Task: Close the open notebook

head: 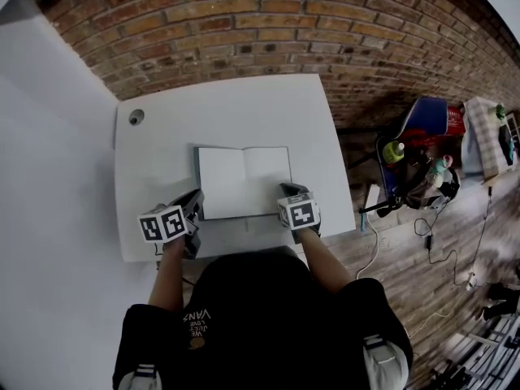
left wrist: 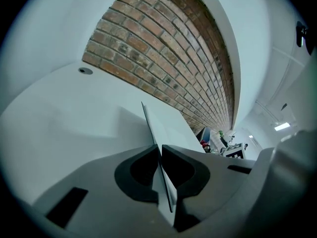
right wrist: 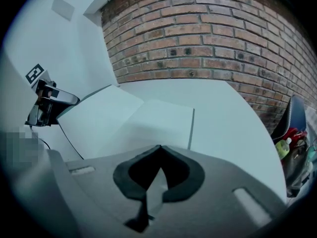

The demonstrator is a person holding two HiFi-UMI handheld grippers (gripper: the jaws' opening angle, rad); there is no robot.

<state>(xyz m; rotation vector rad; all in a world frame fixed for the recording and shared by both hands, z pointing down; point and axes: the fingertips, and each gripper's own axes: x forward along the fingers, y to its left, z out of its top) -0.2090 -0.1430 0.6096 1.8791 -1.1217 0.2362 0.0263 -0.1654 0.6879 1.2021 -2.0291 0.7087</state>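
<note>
A person at a white table (head: 162, 136) clamps the left hand-held gripper (left wrist: 160, 150) on the left cover of the open notebook (head: 244, 181), tilting it off the tabletop. The right hand-held gripper (right wrist: 158, 148), jaws together and empty, is at the notebook's near right corner.

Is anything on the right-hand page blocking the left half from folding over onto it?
Nothing lies on the right page. Only the right tongs sit at its near corner, possibly in the path of the left half that the left tongs pinch.
</note>
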